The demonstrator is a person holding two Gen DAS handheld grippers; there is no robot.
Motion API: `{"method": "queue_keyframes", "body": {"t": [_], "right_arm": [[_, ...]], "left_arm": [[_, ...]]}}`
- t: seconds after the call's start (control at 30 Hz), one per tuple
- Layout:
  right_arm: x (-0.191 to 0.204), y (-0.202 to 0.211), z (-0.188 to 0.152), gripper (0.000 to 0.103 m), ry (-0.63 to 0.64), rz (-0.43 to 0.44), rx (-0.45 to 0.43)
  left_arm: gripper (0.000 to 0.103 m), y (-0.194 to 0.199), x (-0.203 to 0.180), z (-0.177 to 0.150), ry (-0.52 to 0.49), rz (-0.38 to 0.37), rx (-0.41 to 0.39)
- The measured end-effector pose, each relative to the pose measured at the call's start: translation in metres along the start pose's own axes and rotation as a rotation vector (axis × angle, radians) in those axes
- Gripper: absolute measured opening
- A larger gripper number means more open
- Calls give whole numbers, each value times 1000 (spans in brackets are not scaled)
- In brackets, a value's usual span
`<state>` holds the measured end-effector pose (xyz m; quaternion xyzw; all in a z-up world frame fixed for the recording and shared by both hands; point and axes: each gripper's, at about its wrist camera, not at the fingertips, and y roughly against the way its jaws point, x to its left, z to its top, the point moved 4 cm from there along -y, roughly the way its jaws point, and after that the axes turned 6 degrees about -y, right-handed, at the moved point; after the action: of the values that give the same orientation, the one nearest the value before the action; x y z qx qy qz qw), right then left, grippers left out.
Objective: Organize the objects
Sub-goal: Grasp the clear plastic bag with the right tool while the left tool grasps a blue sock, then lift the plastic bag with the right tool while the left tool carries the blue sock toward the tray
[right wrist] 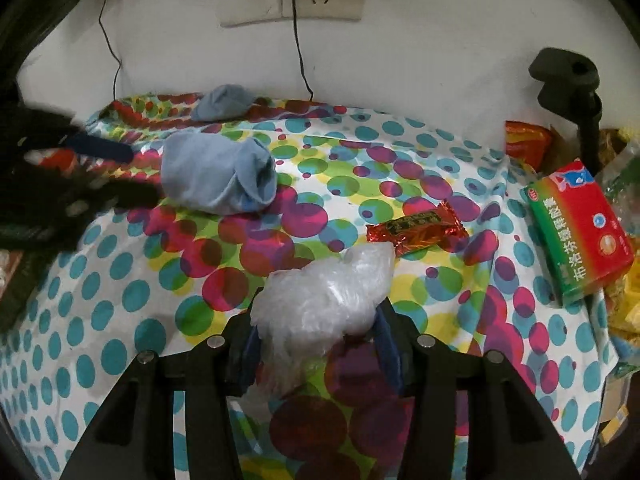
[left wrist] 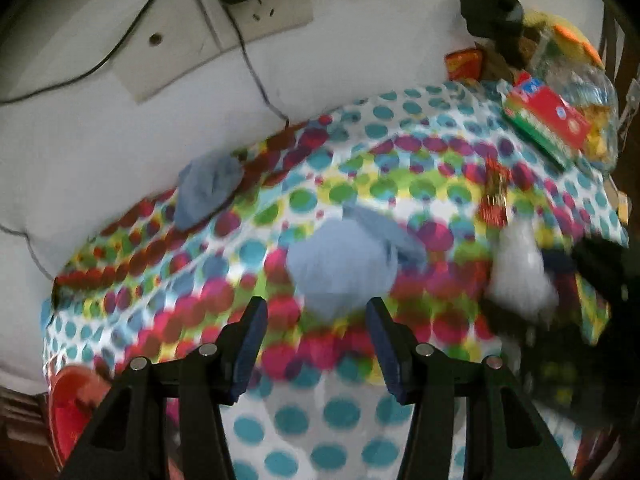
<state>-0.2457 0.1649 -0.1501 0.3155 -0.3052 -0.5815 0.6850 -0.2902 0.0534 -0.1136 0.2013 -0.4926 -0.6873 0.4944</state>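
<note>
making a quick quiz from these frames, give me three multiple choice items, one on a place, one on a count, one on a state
1. Where is the red snack packet?
A. beside the clear plastic bag
B. on the medicine box
C. under a sock

2. How many blue socks lie on the dotted cloth?
A. one
B. two
C. four

3. The right hand-held gripper is
A. open, empty
B. shut on the clear plastic bag
C. out of view

Key: 1 A, it lies just past the bag. 2 B, near sock and far sock. 3 B, the bag bulges between its fingers.
</note>
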Motion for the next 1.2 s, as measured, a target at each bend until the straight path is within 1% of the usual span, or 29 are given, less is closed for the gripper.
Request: {"method": "queue_keyframes", "body": {"t": [0.1,0.2,0.23,0.3,0.4,0.53,0.57,0.63,0.73,0.9,1.07,1.2], "right_arm": [[3,-1,0,50,-7,13,2],[3,-1,0,50,-4,10,1],[3,-1,0,50,-9,14,2],[4,-1,0,50,-13,14,1],[6,-2,0,51,-12,15,2],[5,-2,0,52,-17,13,1],[6,-2,0,52,-16,11,1],[5,-3,0,53,-19,11,1],[5,-3,0,54,-20,7,1],[6,-4,1,55,-22,8,2],[7,-5,1,56,-25,3,2],[8,-5,2,56,-27,1,3]], "left_arm": [[53,-13,-1,17,25,-23,-25],[53,-31,-3,26,41,-24,-13],[53,-38,-4,27,45,-17,-5],[53,-44,-7,27,62,0,-17],[54,-44,-8,23,95,26,-67],[52,-42,-5,20,166,20,-96],[50,-42,-4,18,194,18,-102],[44,-39,-5,16,212,34,-112],[40,-36,-9,13,219,49,-110],[36,-29,-11,5,251,40,-110],[34,-20,-16,-6,262,32,-104],[34,-13,-22,-14,260,41,-101]]}}
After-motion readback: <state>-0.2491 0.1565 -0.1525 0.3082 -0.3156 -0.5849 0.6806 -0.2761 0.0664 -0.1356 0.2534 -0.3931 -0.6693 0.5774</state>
